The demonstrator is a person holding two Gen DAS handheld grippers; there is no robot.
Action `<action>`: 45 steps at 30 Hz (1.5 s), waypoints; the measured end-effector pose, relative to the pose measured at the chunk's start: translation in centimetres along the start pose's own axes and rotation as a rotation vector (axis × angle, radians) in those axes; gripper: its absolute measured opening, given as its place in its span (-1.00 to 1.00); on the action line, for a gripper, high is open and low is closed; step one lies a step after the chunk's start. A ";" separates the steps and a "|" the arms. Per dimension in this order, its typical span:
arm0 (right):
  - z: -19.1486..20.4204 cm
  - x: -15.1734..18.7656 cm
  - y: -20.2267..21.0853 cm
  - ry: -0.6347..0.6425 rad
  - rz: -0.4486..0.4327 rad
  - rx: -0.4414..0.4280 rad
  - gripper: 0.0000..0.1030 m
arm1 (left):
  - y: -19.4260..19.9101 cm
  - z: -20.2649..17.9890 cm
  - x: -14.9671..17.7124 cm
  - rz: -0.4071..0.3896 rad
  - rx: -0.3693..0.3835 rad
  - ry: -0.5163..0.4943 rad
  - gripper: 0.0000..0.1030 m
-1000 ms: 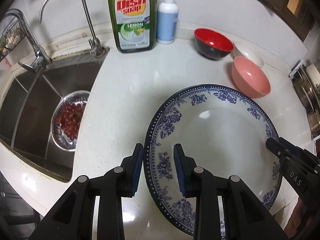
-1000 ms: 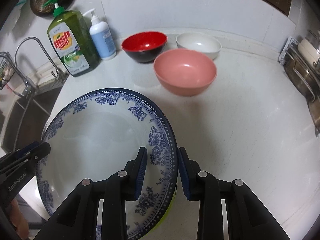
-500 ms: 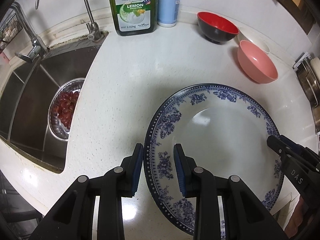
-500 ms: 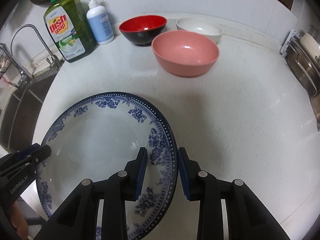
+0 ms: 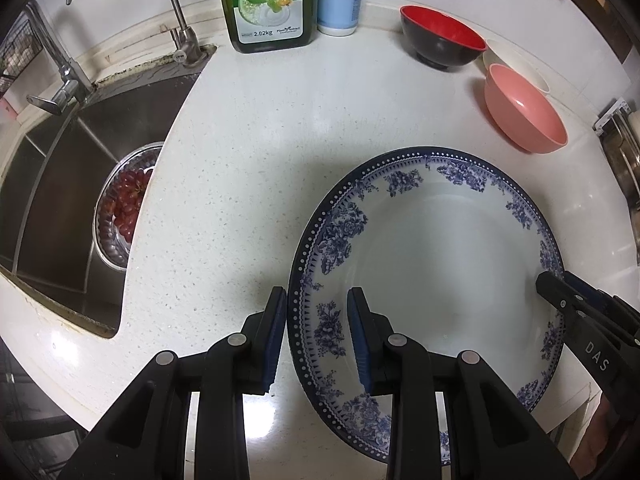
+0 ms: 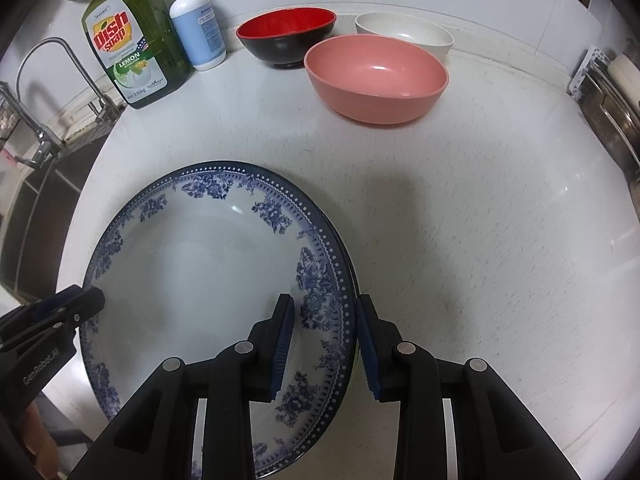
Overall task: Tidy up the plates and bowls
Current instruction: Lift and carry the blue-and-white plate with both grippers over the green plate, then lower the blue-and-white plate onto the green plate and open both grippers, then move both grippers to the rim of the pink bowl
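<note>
A large blue-and-white floral plate (image 5: 436, 264) is held over the white counter (image 5: 240, 160) by both grippers; it also shows in the right wrist view (image 6: 200, 280). My left gripper (image 5: 317, 332) is shut on its left rim. My right gripper (image 6: 325, 340) is shut on its right rim. A pink bowl (image 6: 376, 80), a red-and-black bowl (image 6: 286, 36) and a white bowl (image 6: 404, 32) stand at the back of the counter. A second rim edge shows under the plate in the right wrist view; I cannot tell what it is.
A green dish soap bottle (image 6: 134, 44) and a white pump bottle (image 6: 196, 28) stand against the back wall. A steel sink (image 5: 60, 184) with a colander of red fruit (image 5: 126, 204) and taps (image 5: 176, 16) lies left. A metal rack (image 6: 612, 92) stands right.
Both grippers moved forward and down with the plate. The bowls and bottles now look nearer, and the plate sits closer to the counter.
</note>
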State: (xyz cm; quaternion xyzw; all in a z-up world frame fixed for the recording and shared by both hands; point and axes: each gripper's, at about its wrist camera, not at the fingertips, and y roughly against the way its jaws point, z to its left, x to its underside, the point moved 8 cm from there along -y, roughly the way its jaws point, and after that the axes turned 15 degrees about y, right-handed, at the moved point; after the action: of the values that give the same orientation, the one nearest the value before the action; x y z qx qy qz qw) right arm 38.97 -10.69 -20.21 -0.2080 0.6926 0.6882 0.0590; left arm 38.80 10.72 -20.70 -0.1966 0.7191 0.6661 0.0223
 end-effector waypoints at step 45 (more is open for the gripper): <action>-6.3 -6.4 6.3 -0.001 -0.163 0.123 0.42 | 5.8 -8.4 -7.6 -0.151 0.033 -0.180 0.41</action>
State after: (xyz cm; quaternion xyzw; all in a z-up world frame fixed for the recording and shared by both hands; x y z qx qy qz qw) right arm 43.67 -15.70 -11.70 -0.2593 0.7144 0.6372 0.1278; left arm 45.91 4.76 -12.04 -0.1895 0.7082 0.6656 0.1400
